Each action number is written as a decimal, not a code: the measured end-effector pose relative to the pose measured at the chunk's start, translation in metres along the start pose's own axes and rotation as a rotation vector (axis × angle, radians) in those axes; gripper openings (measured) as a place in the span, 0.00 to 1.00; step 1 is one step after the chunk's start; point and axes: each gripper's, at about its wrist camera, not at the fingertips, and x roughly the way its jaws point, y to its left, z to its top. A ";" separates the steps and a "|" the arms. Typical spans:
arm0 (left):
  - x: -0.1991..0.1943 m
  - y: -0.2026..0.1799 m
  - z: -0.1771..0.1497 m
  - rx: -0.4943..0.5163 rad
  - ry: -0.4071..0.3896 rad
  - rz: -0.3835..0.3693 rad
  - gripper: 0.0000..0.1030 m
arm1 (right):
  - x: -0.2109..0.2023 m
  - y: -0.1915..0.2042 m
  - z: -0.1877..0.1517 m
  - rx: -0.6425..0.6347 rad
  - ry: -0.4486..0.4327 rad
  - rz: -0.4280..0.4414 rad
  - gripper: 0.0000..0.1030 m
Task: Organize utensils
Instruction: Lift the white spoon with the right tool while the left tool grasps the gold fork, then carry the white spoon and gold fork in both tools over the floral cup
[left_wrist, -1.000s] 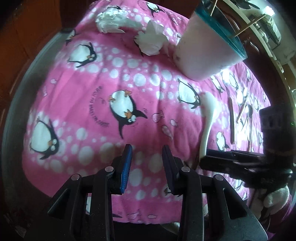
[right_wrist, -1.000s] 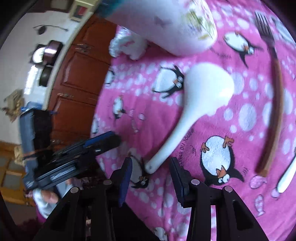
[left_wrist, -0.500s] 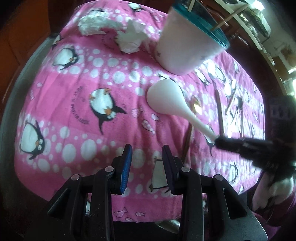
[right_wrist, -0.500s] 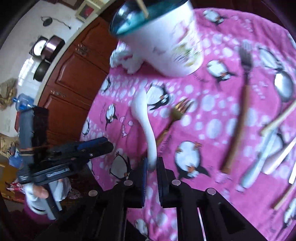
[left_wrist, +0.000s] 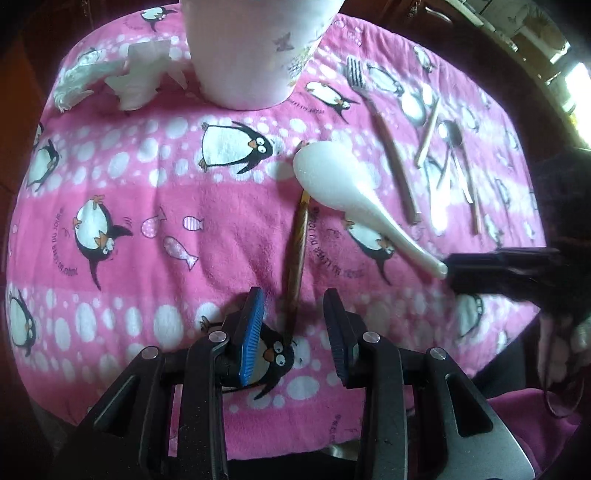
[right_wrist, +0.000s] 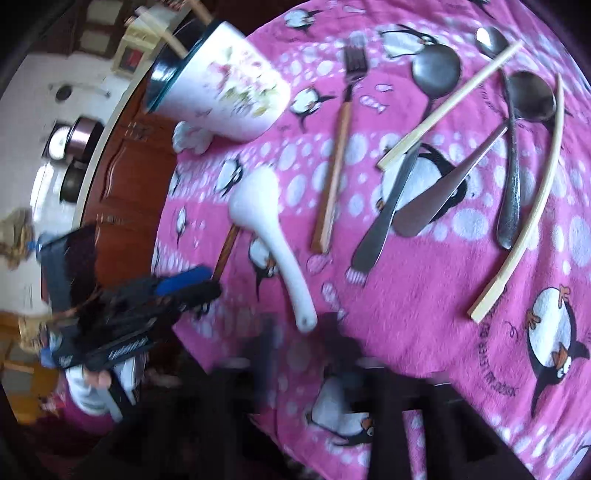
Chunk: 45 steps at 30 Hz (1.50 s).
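Note:
A white rice spoon (left_wrist: 347, 188) (right_wrist: 269, 236) lies on the pink penguin cloth, its bowl over a brown-handled fork (left_wrist: 297, 254). My left gripper (left_wrist: 293, 325) is open, its fingers on either side of that fork's handle end. My right gripper (right_wrist: 299, 332), blurred by motion, stands open just behind the spoon's handle tip; from the left wrist view its fingers (left_wrist: 491, 266) sit at the tip. A white holder cup with a teal rim (right_wrist: 221, 88) (left_wrist: 255, 48) stands at the back.
Right of the spoon lie a wooden-handled fork (right_wrist: 340, 147), a knife (right_wrist: 388, 210), metal spoons (right_wrist: 517, 122), a ladle (right_wrist: 436, 70) and pale chopsticks (right_wrist: 447, 107). Crumpled tissues (left_wrist: 122, 77) lie left of the cup. The cloth's edge drops off near both grippers.
The right gripper, shut on the spoon's handle half a second ago, has opened and drawn back; the spoon lies on the cloth. The left gripper moved right, over the brown fork's handle.

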 end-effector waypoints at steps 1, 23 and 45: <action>0.000 0.001 0.002 -0.008 -0.005 -0.001 0.32 | -0.003 0.004 0.000 -0.033 -0.008 -0.020 0.46; -0.054 0.027 0.004 -0.083 -0.124 -0.072 0.06 | -0.023 0.068 0.001 -0.544 -0.120 -0.341 0.12; -0.129 0.046 0.038 -0.139 -0.314 -0.113 0.06 | -0.069 0.093 0.049 -0.462 -0.254 -0.205 0.12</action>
